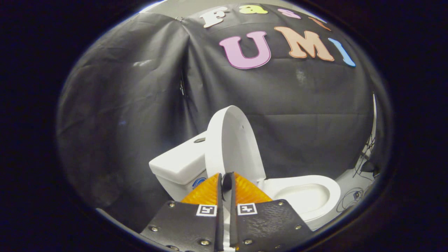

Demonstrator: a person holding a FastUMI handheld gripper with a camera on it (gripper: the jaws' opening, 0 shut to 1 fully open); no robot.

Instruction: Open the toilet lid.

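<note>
White lid [231, 143] upright; gripper [226, 182] fingers nearly closed.

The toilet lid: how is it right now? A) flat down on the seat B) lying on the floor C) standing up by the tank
C: the toilet lid stands upright beside the tank, leaving the bowl uncovered. The gripper sits just in front of the lid, its fingers nearly closed with only a thin gap, pressing on nothing.

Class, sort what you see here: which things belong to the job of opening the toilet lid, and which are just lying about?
Part of the job:
- raised white oval plastic lid
- white ceramic toilet bowl
- tool, fingers nearly closed, just short of the lid

Just lying about:
- white cistern
- dark tangled cables beyond the bowl
</note>
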